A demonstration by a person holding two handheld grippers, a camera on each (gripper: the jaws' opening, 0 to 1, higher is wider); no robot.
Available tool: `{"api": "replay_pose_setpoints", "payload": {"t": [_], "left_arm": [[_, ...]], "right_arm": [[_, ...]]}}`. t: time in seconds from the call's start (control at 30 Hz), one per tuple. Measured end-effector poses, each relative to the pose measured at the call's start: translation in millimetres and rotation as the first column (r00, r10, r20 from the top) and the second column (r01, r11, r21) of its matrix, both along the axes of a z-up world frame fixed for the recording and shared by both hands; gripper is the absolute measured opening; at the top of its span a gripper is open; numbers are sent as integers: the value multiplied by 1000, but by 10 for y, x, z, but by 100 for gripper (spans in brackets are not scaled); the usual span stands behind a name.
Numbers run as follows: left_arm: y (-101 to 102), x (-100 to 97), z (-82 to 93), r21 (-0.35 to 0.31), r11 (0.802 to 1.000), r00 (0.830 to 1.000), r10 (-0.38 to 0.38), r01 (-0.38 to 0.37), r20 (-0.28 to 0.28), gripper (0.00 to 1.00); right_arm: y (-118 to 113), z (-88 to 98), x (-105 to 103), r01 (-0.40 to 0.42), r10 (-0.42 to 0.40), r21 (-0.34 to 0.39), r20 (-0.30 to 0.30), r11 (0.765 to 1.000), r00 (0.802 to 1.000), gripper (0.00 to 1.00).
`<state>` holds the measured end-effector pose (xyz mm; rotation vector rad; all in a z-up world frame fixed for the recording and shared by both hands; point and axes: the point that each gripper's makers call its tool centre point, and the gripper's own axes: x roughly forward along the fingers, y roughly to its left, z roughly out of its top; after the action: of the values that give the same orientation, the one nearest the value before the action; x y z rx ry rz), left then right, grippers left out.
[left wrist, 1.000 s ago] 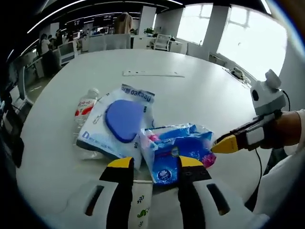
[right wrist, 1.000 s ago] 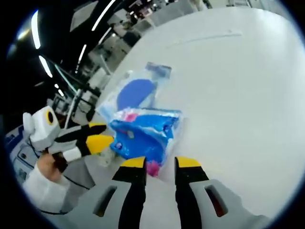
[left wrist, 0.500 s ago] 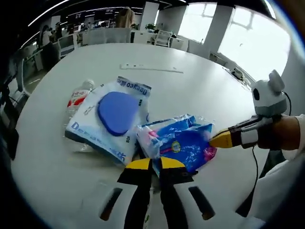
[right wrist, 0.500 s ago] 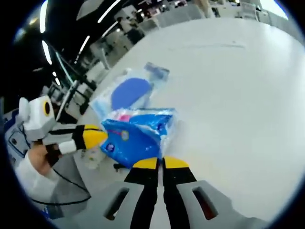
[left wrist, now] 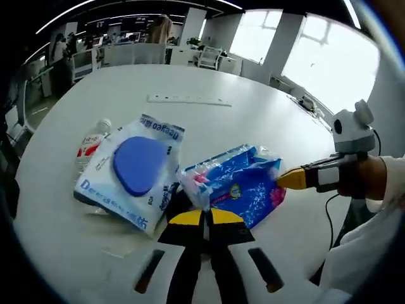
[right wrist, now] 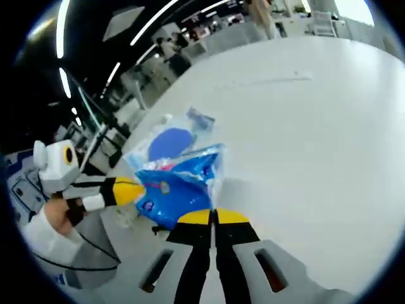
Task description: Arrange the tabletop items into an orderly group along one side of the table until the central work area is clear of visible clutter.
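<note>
Here, both hand-held grippers (left wrist: 204, 217) (right wrist: 212, 217) pinched onto the blue packet (left wrist: 243, 187); left view's bottle (left wrist: 89, 143).

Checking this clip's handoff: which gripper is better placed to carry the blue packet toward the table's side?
Either, probably: both the left gripper and the right gripper are shut on the blue packet, at opposite ends.

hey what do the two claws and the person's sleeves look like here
Both claws, left claw and right claw, have black jaws with yellow tips on pale grey bodies. The right claw carries a black cable. The person wears white sleeves.
</note>
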<state>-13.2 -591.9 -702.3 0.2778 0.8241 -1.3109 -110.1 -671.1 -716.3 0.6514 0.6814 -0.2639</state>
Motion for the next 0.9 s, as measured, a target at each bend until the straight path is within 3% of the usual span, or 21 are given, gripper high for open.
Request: {"api": "replay_pose_setpoints", "payload": {"t": [0.27,0.53,0.73,0.9], "left_arm": [[-382,-108,137,-33,998,999,-51,51,-11,0],[-880,-297,379,-77,986,989,-147,149,25,0],[-1108,-418,496,-76,974,977,-209,212,45,0],[-1372,-534,708,-107,958,963,-260,266,68,0]], "right_arm": [[-311,149,-165,52,-51,-40,22,998,998,0],[-806,505,-348,105,-98,-123,63,987,993,0],[-1077,707,-477,114,-102,-150,83,982,991,0],[-1318,918,-561,120,-104,-175,100,977,990,0]]}}
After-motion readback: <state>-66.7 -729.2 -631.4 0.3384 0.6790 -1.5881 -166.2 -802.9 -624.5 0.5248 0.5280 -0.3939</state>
